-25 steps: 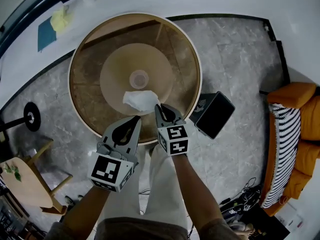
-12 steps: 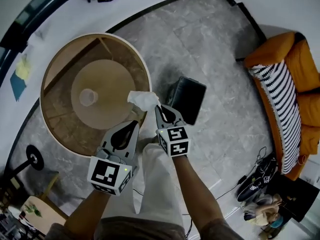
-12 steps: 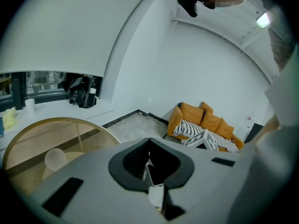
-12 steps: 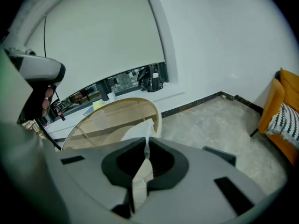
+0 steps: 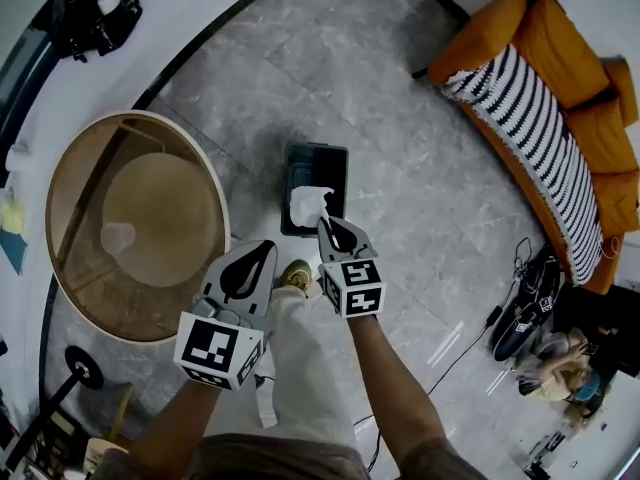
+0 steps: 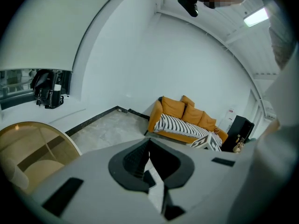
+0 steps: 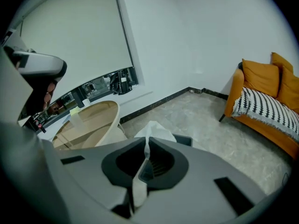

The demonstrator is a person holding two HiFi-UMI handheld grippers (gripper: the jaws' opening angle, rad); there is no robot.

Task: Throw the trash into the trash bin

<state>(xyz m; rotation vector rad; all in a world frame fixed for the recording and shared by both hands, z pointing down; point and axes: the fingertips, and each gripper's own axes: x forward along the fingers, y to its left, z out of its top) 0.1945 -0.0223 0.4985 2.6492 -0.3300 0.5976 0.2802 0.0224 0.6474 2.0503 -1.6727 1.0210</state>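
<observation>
Tissue (image 5: 308,206), crumpled white, clamped in right claw (image 5: 326,224) over black bin (image 5: 318,156), left claw (image 5: 264,249) closed, empty

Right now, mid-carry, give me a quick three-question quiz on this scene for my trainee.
1. True or false: the right gripper is shut on the white tissue.
2. In the head view, the tissue shows against: A) the round table, B) the black trash bin, C) the orange sofa.
3. Fill in: the left gripper, jaws together, holds ____.
Key: 1 true; 2 B; 3 nothing.
</observation>
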